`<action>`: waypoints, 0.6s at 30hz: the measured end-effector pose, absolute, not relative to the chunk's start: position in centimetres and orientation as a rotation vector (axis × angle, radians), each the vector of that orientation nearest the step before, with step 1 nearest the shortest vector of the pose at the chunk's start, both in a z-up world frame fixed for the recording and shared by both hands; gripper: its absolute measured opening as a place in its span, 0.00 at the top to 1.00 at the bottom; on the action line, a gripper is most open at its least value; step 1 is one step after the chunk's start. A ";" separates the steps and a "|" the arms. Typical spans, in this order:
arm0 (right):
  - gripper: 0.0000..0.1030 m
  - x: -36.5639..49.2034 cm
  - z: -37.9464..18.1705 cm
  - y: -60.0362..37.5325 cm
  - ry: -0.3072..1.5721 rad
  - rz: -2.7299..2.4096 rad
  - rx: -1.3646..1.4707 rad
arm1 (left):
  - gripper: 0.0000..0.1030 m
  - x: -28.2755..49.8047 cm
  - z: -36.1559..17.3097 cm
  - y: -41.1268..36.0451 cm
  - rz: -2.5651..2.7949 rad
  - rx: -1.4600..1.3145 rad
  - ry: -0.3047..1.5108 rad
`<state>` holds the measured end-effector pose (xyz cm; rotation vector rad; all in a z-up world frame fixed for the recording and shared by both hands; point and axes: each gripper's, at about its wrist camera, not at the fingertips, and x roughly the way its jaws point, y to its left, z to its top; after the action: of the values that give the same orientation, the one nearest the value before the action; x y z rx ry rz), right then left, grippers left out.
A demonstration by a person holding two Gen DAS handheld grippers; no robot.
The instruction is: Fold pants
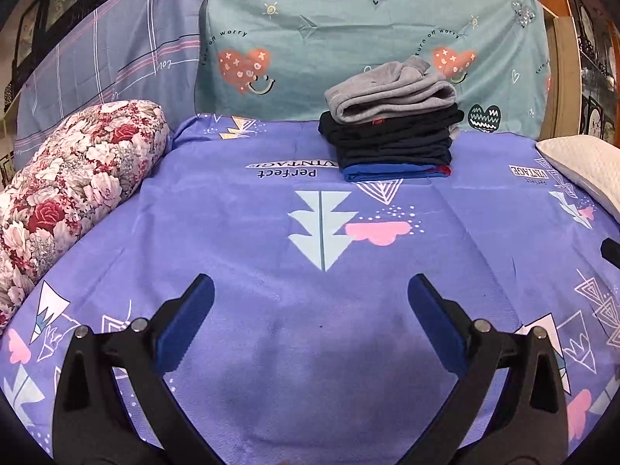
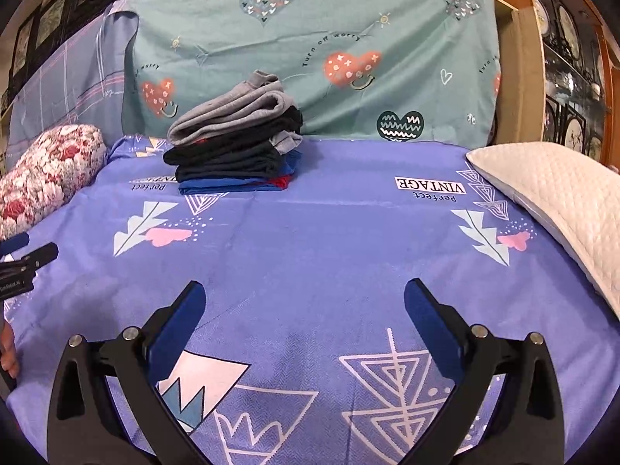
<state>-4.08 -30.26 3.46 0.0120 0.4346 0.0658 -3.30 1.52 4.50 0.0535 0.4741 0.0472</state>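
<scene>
A stack of folded pants stands at the back of the purple bed sheet, with grey pants on top, dark pairs below and a blue pair at the bottom. The stack also shows in the right wrist view. My left gripper is open and empty, low over the sheet, well in front of the stack. My right gripper is open and empty over the sheet. The left gripper's tip shows at the left edge of the right wrist view.
A floral bolster lies along the left side of the bed. A white quilted pillow lies on the right. A teal heart-print cloth hangs behind the bed. Wooden shelving stands at the far right.
</scene>
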 end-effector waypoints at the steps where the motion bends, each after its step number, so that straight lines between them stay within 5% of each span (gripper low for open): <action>1: 0.01 -4.0 3.4 -30.2 0.439 0.068 0.010 | 0.02 -3.2 4.4 1.7 0.046 0.047 0.482; 18: 0.01 -3.1 2.8 -31.7 0.490 0.041 0.073 | 0.02 -2.7 4.1 1.6 0.035 0.046 0.510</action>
<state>-3.13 -31.67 2.83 0.0727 0.4904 0.0408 -2.75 1.60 4.14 0.0457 0.5102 0.0351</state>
